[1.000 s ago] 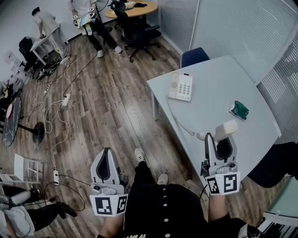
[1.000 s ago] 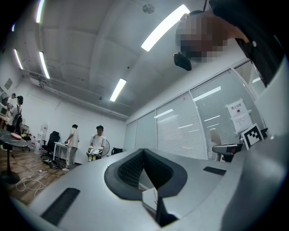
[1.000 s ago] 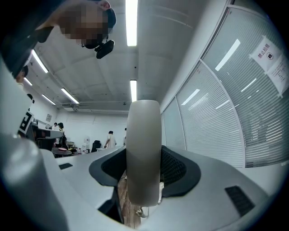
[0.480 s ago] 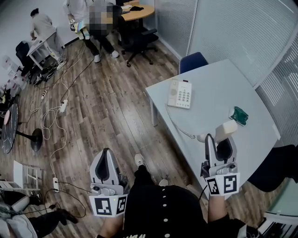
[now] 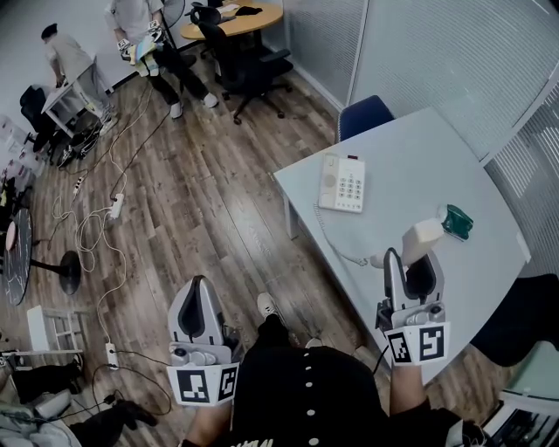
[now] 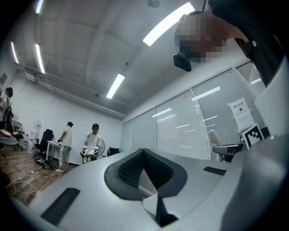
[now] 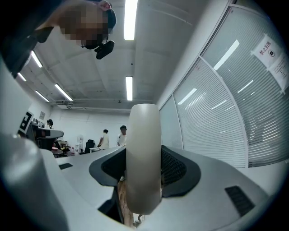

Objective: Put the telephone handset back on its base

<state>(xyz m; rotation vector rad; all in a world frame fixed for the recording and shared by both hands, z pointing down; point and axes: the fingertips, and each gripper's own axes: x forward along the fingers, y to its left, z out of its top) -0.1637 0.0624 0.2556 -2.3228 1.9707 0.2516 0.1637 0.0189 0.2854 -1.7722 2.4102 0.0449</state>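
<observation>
The cream telephone base [image 5: 342,183] with its keypad lies on the white table [image 5: 410,157], near the table's left edge. A coiled cord [image 5: 336,243] runs from it toward the cream handset [image 5: 421,239], which my right gripper [image 5: 410,262] holds upright above the table's near edge. In the right gripper view the handset [image 7: 143,149] stands between the jaws of that gripper [image 7: 143,168], both pads against it. My left gripper [image 5: 199,307] hangs over the wooden floor, left of the table. In its own view the left gripper [image 6: 143,155] is shut and empty.
A green object [image 5: 456,221] lies on the table to the right of the handset. A blue chair [image 5: 365,113] stands behind the table. Cables and power strips [image 5: 96,218] trail over the floor at the left. Two people [image 5: 140,26] stand at the far end.
The head view has shifted a little, so the table and base sit slightly lower and to the right. Both grippers keep their places, the handset still in the right one.
</observation>
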